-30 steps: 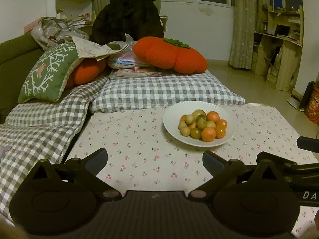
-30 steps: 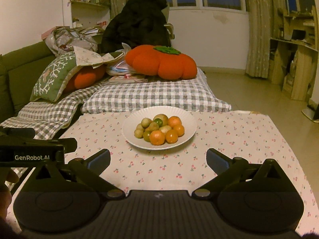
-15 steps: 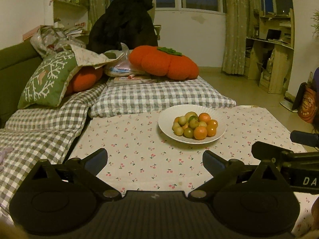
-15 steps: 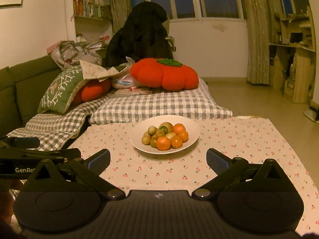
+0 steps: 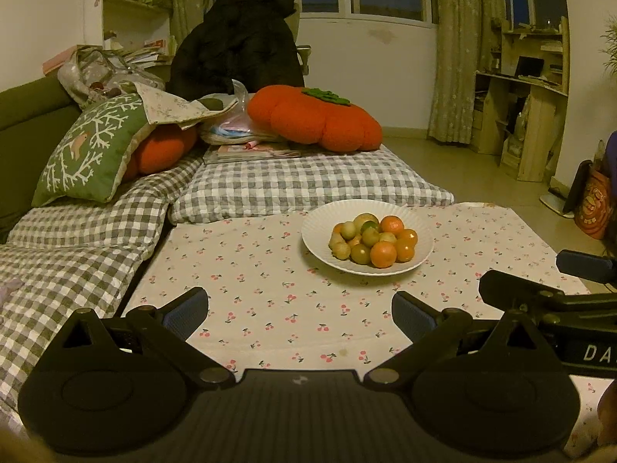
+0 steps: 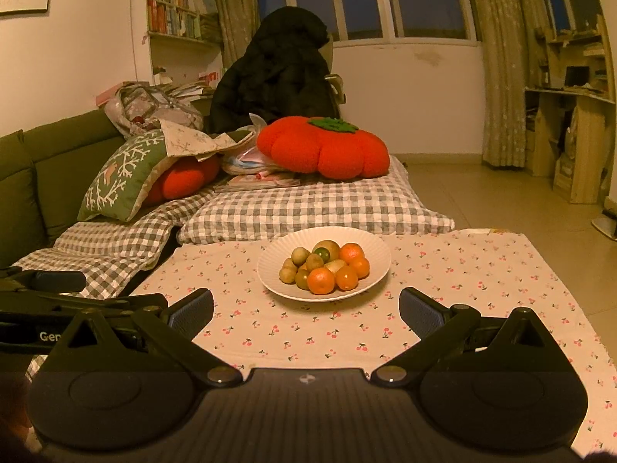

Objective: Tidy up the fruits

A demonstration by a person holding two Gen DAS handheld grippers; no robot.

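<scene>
A white plate sits on the cherry-print tablecloth. On it lies a pile of small fruits: orange tangerines on the right side, green-brown ones on the left. My left gripper hovers open over the near cloth, well short of the plate. My right gripper is open too, just in front of the plate, with nothing between its fingers. Each view shows the other gripper's body at its edge: the right gripper and the left gripper.
Beyond the table lie grey checked cushions, two orange pumpkin pillows, a green leaf-pattern pillow and a dark coat. A green sofa runs along the left. Wooden shelves stand at the right.
Both grippers have drawn back from the plate and tilted up slightly, so the plate sits lower and smaller in each view. Both jaws stayed open.
</scene>
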